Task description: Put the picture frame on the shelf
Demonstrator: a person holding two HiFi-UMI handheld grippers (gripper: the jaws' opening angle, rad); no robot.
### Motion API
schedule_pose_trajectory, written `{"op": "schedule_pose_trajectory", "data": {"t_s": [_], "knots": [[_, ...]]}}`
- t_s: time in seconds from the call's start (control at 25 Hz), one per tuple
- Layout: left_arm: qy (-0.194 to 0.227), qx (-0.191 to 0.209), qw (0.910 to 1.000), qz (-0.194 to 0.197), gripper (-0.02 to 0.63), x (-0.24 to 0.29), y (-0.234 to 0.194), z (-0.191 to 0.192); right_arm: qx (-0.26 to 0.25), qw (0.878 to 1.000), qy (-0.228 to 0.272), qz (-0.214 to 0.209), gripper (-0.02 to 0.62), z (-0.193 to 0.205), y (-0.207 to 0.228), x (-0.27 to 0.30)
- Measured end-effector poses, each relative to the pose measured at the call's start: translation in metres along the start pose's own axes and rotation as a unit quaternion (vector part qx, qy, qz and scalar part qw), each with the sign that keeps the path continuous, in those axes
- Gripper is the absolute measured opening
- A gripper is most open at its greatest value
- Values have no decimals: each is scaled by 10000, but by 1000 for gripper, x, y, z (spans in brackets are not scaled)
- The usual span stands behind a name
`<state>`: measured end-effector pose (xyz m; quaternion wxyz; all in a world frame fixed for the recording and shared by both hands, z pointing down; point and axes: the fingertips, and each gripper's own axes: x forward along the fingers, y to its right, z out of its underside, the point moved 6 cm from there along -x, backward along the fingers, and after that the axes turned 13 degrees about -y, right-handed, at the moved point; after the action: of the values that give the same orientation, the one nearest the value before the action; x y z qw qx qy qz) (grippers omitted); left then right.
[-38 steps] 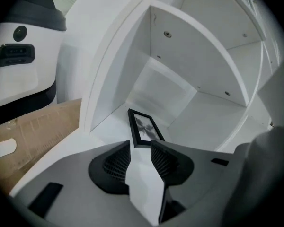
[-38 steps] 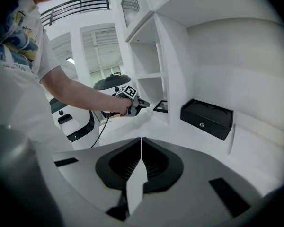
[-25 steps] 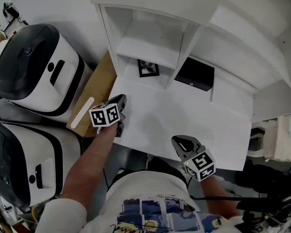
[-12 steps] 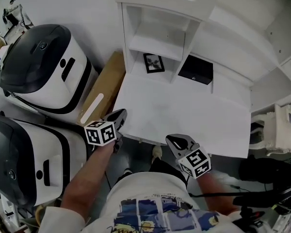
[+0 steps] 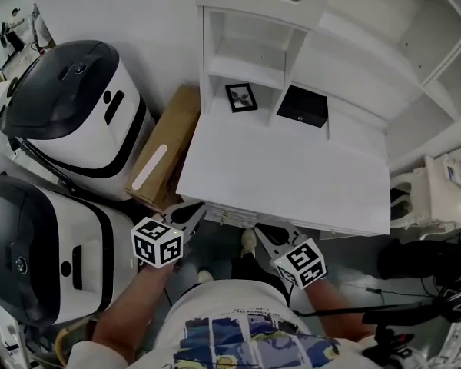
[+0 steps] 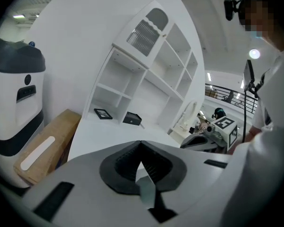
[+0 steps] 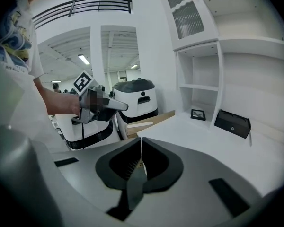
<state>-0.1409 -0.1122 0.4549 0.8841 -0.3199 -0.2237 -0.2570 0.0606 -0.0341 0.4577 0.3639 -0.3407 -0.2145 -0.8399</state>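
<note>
The small black picture frame (image 5: 240, 98) sits in the bottom left compartment of the white shelf unit (image 5: 246, 60), and it also shows as the frame (image 6: 102, 113) and the frame (image 7: 197, 114) in the two gripper views. Both grippers hang off the front edge of the white desk (image 5: 292, 175), far from the frame. My left gripper (image 5: 197, 208) is shut with nothing between its jaws; its tips (image 6: 141, 143) meet. My right gripper (image 5: 259, 230) is likewise shut and empty, its tips (image 7: 141, 141) touching.
A black box (image 5: 302, 107) stands in the compartment to the right of the frame. Two large white-and-black machines (image 5: 69, 106) (image 5: 38, 260) stand at the left. A brown cardboard box (image 5: 165, 160) lies between them and the desk. White shelving (image 5: 415, 68) rises at the right.
Both grippers have drawn back toward the person, from over the desk's front part to just off its front edge. The frame has stayed in its compartment.
</note>
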Motion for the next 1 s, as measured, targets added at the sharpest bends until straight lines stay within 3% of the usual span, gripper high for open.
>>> {"op": "schedule_pose_trajectory", "data": {"t_s": [0.48, 1.0], "knots": [[-322, 618, 9969, 366, 12, -55, 62, 50, -157, 9999, 20, -24, 28, 14, -63, -13], [-363, 759, 9954, 463, 12, -78, 77, 67, -264, 9996, 95, 0, 26, 13, -97, -21]]}}
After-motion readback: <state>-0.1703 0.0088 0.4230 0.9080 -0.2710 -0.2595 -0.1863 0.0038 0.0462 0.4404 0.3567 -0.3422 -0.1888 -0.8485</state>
